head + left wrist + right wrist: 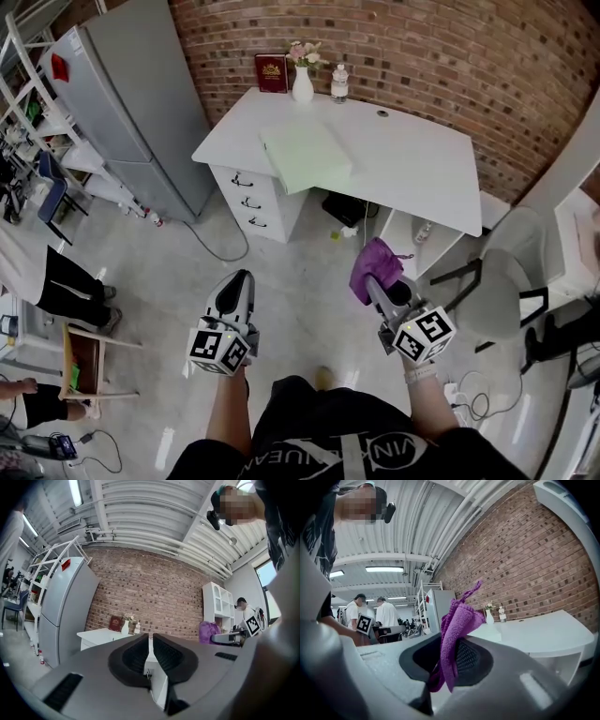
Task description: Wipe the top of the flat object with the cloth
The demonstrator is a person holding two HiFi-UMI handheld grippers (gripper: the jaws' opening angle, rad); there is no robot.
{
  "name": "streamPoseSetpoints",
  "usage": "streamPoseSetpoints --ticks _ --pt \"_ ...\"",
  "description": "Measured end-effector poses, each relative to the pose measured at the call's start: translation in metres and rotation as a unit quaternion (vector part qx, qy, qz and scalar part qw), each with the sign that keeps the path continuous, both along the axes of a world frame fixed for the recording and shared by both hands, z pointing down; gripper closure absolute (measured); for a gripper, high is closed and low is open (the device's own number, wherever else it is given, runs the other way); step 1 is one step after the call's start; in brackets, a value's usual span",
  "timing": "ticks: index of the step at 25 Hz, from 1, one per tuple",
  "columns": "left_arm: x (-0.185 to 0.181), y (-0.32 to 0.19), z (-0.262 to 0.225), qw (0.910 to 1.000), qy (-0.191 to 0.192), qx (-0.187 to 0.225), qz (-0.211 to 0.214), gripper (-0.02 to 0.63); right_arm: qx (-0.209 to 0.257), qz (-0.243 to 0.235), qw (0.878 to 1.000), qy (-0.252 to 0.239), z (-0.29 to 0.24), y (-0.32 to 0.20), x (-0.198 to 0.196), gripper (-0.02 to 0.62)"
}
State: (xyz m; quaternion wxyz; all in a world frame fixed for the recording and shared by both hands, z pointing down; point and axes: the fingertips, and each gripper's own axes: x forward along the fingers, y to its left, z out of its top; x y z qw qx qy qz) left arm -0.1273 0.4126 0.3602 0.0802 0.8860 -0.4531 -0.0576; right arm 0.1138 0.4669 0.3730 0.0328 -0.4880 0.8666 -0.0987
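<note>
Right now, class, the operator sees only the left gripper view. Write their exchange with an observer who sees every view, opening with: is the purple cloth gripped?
Observer: Yes, the right gripper is shut on the purple cloth.
Operator: Where is the flat object?
Observer: A pale green pad lies on the white desk, toward its front left in the head view.
Operator: Anything on top of it?
Observer: No; the vase and bottle stand behind it, apart.

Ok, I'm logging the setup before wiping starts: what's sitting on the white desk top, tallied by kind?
Red book: 1
Vase with flowers: 1
Water bottle: 1
Green flat object: 1
Total: 4
</note>
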Motion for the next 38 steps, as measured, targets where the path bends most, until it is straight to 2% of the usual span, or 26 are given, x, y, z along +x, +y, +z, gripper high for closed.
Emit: streamPoseSetpoints --ticks 7,15,28,38 --pt "0.007 -0.014 0.002 1.0 0.001 -0.002 -0.004 0.574 -0.009 0.0 1.0 -0.022 0.004 -0.016 0.012 0.531" --pt "0.012 -0.054 0.016 0.9998 0.007 -0.017 -0.004 0.574 -0.022 0.0 0.999 -0.028 0.011 -0.057 0.014 0.531" --pt "0.024 -0.18 0.021 0.9994 0.017 -0.025 0.014 0.574 -0.032 -0.024 0.999 -0.014 0.011 -0.173 0.002 0.531" --pt "0.023 -0.274 0.04 0.9983 0.011 -0.05 0.03 0.574 -0.054 -0.01 0.998 -0.015 0.02 -0.265 -0.003 0.531"
